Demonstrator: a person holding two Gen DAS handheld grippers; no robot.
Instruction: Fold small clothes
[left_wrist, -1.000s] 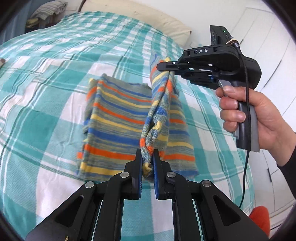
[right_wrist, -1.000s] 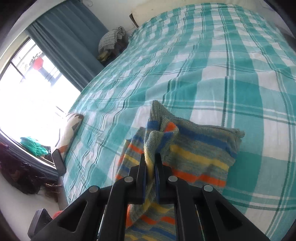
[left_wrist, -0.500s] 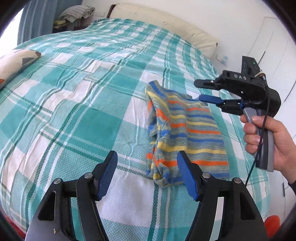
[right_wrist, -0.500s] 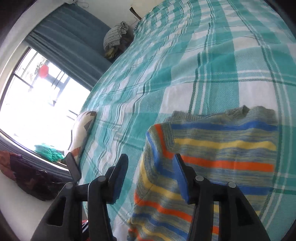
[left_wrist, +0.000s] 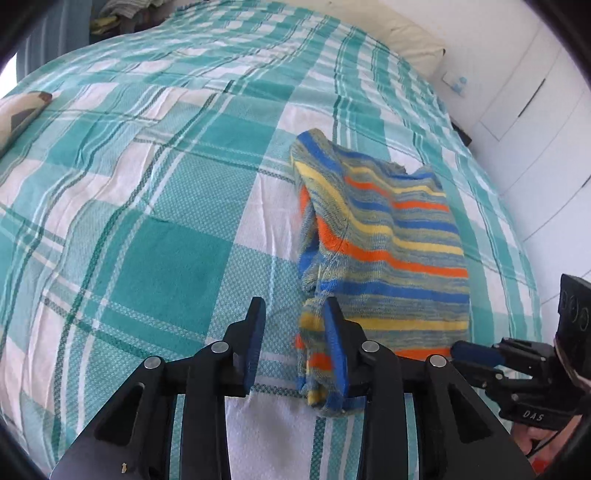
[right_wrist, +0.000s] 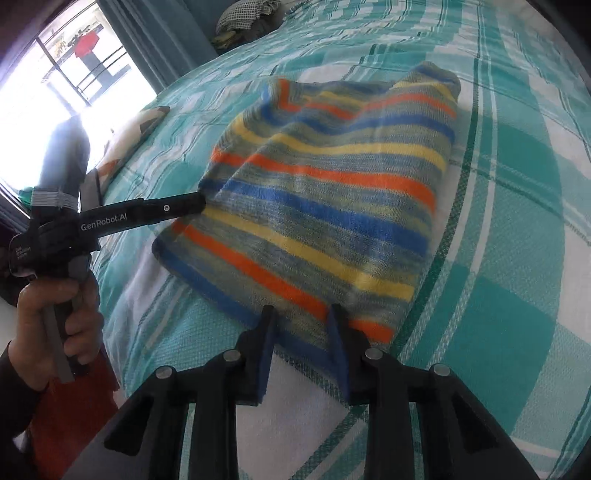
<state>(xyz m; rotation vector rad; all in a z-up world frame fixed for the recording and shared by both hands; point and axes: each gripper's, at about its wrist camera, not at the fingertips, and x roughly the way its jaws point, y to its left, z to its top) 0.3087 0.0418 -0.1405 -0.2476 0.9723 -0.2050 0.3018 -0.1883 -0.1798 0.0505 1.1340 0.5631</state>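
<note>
Lying folded on the teal-and-white checked bedspread (left_wrist: 166, 258) is the knitted garment with orange, blue and yellow stripes (left_wrist: 388, 236), one bunched edge along its left side. The left gripper (left_wrist: 295, 339) is spread apart at the garment's near left corner, its right blue pad against the knit. The right gripper (right_wrist: 301, 343) is also spread, its fingers at the near hem, pinching nothing. A patterned cushion (right_wrist: 136, 129) lies well apart.
</note>
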